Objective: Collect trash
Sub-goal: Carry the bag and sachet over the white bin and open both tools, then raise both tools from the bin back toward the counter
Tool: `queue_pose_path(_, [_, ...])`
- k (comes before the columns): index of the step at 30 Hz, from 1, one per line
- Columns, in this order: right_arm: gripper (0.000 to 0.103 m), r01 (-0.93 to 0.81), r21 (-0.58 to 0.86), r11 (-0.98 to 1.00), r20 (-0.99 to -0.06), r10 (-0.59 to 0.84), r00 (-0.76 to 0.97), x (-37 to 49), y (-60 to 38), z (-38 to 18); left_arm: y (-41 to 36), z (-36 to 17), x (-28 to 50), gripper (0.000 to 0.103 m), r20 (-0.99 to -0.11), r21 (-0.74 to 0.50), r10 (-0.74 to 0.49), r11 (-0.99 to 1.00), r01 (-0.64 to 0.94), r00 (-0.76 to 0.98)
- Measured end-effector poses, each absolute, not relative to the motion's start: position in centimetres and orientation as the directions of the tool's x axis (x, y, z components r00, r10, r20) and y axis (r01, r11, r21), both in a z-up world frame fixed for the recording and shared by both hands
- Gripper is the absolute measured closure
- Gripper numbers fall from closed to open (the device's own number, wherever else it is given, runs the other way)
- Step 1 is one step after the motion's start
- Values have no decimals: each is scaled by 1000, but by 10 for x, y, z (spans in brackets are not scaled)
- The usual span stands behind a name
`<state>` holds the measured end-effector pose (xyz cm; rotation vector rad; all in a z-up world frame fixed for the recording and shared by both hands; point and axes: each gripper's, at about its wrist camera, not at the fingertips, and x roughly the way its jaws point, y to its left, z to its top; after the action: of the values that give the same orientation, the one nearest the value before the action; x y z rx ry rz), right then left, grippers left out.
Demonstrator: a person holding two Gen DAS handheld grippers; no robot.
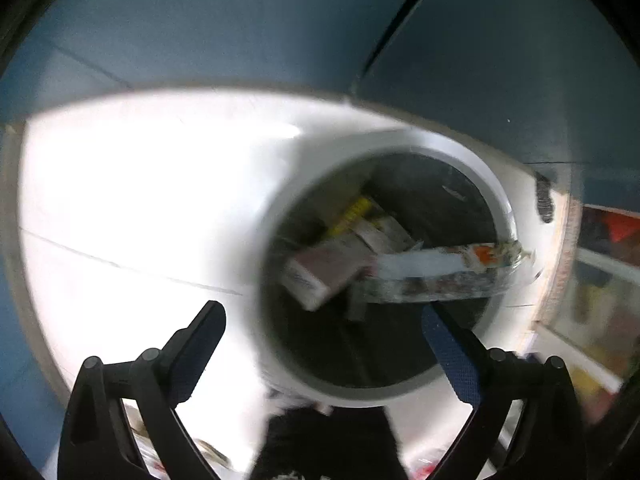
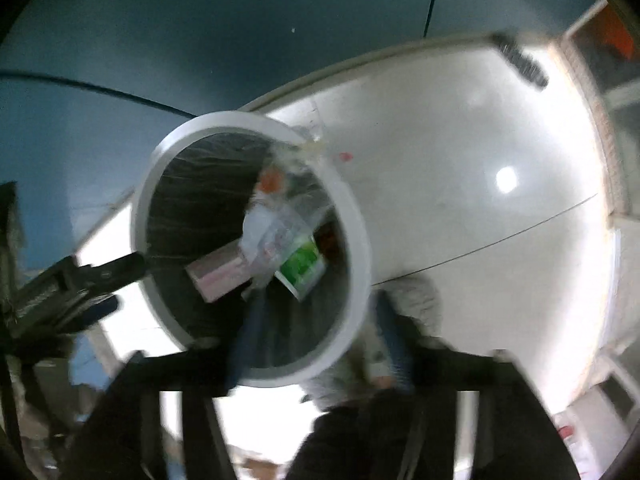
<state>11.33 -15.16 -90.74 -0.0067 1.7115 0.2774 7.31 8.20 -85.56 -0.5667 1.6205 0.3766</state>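
Observation:
A round white trash bin (image 1: 276, 216) with a dark liner stands on the white floor, seen from above in both blurred views. Inside lie a pinkish box (image 1: 320, 276), a yellow item (image 1: 352, 214) and a long clear wrapper (image 1: 440, 268) resting over the rim. In the right wrist view the bin (image 2: 356, 216) holds the pink box (image 2: 220, 276), a green-and-white packet (image 2: 302, 266) and the clear wrapper (image 2: 276, 208). My left gripper (image 1: 324, 344) is open and empty just above the bin's near rim. My right gripper (image 2: 316, 336) is open and empty over the near rim. The left gripper's fingers (image 2: 120, 268) show at the bin's left.
The white floor (image 1: 120, 200) meets a blue wall (image 1: 240, 20). A dark object (image 2: 524, 62) lies at the floor's far edge. Shelving with colourful items (image 1: 604, 280) stands at the right. A dark shape (image 1: 328, 440), blurred, sits below the bin.

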Motion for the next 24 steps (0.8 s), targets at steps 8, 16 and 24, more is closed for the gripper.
queue_pose_path(8, [0,-325,32,945,-999,20,-39,103,-141,-844,70,-778,40,3,-998,58,53,874,-482,-24])
queue_pose_path(16, [0,-390,10,921,-998,35,56,90,-142,-717,58,-641,16,3,-996,43,74,868,-495,43])
queue_pose_path(24, [0,-406,9,914,-985,79,156,72,-152,-556,37,-507,-4,3,-989,24,92,876,-481,118])
